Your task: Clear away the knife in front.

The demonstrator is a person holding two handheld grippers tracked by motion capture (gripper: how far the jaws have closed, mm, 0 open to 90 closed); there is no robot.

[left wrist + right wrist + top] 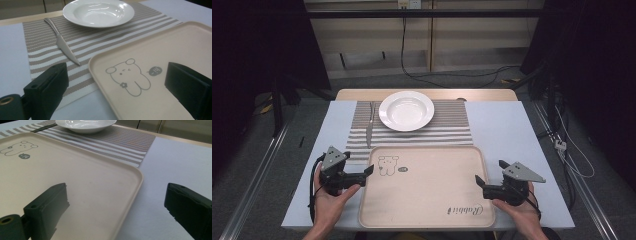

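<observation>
On the near half of the pale blue-grey bench (507, 130): a large beige rectangular plastic tray (427, 200) with rounded corners, printed with a small cartoon bear (128, 76) near its far-left corner and script lettering at its near-right edge. Lying flat, its far edge overlapping the near edge of a brown-and-white striped woven placemat (452, 125). On the placemat, at the far middle, a white round shallow ceramic plate (406, 110); just beside it to the left, apart from it, a silver metal table knife (370, 125), handle pointing away, blade toward the tray.

Left black two-jaw gripper (368, 171) held in the left hand (329, 202) at the tray's left edge, released, jaws wide apart and straddling the far-left rim in the left gripper view, touching nothing visibly.

Right black two-jaw gripper (479, 181) held in the right hand (522, 212) at the tray's right edge, likewise released, one jaw above the tray surface, the other over bare bench, the rim between them.
</observation>
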